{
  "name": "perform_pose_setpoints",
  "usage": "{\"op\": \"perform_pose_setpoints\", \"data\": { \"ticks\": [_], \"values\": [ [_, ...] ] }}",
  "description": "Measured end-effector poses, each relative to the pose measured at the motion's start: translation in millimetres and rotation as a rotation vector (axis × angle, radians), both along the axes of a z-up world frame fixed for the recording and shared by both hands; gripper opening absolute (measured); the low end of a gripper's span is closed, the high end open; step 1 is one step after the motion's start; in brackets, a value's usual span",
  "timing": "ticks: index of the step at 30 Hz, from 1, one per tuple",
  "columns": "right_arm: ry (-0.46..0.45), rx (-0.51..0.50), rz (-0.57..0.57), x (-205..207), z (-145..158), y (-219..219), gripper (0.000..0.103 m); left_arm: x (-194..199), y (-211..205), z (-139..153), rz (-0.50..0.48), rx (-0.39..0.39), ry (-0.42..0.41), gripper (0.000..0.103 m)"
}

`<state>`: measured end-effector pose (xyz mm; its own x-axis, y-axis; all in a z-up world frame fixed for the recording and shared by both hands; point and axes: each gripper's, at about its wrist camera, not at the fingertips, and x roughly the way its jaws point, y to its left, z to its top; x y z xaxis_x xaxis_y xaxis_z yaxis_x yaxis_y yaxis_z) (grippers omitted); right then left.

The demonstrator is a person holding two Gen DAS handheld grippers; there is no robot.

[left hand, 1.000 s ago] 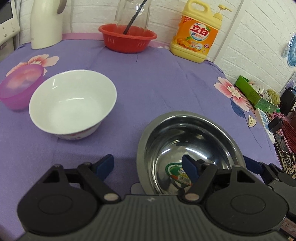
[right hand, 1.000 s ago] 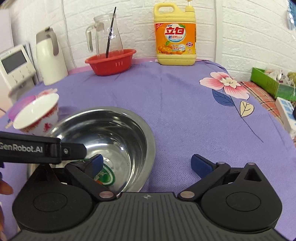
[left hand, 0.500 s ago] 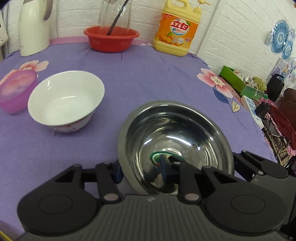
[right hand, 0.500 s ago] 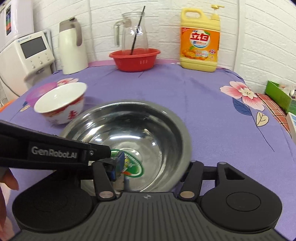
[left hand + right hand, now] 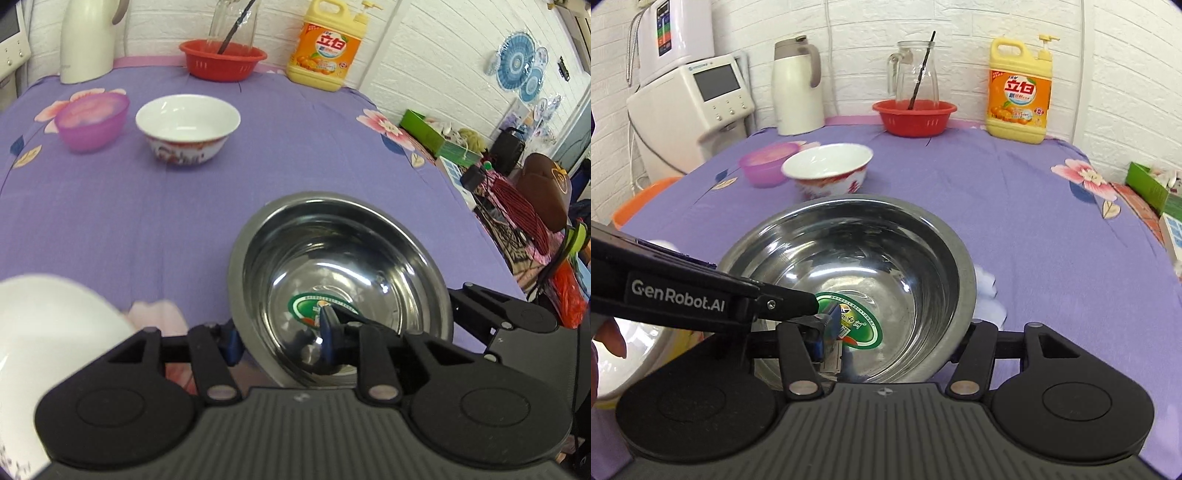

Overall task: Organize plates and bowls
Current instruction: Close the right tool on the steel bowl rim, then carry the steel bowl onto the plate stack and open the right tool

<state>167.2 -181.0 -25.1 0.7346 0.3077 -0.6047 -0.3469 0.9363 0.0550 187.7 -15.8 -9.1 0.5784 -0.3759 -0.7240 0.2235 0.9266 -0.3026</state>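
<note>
**Two-gripper hold on the steel bowl: how the carry is best handled**

The stainless steel bowl (image 5: 340, 284) is shown at lower centre of both wrist views, pinched at its near rim by both grippers. The left gripper (image 5: 280, 338) is closed across the rim wall, one blue pad outside and one inside the bowl. The right gripper (image 5: 897, 341) is likewise clamped on the rim; one pad is seen inside near the green sticker (image 5: 855, 319), the other outside at lower right. Whether the bowl rests on the purple tablecloth (image 5: 147, 206) or is raised cannot be told.

The porcelain bowl (image 5: 187, 127) and the pink plastic bowl (image 5: 92, 120) are seen side by side in the upper left of the left view, well apart from the steel bowl. A white dish (image 5: 48, 343) is partly visible at the lower left edge, near the left gripper.

For a sound step, both grips are best kept even, since a smooth thin rim is judged likely to slip or pivot. The bowl is best held level and moved with both grippers together. The white dish at the left should be cleared with care.
</note>
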Motion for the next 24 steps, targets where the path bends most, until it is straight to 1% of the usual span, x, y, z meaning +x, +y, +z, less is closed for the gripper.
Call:
{"op": "perform_pose_setpoints", "data": {
  "ticks": [3, 9, 11, 18, 20, 22, 24],
  "values": [
    [0.02, 0.009, 0.0, -15, -4, 3, 0.094, -14, 4, -3, -0.027, 0.001, 0.006, 0.023],
    [0.035, 0.019, -0.026, -36, -13, 5, 0.094, -28, 3, -11, -0.055, 0.01, 0.01, 0.023],
    [0.043, 0.028, -0.034, -37, -16, 4, 0.095, -26, 0, -13, -0.054, 0.022, 0.006, 0.023],
    [0.053, 0.052, -0.069, -32, -19, -7, 0.098, -15, -13, -14, -0.069, 0.019, -0.004, 0.024],
    [0.051, 0.034, -0.071, -31, -20, -8, 0.098, -13, -15, -17, -0.083, 0.023, 0.009, 0.024],
    [0.043, 0.012, -0.063, -32, -20, -7, 0.099, -14, -18, -20, -0.092, 0.037, 0.008, 0.024],
    [0.037, -0.001, -0.061, -31, -21, -8, 0.1, -14, -18, -21, -0.089, 0.033, 0.006, 0.024]
  ]
}}
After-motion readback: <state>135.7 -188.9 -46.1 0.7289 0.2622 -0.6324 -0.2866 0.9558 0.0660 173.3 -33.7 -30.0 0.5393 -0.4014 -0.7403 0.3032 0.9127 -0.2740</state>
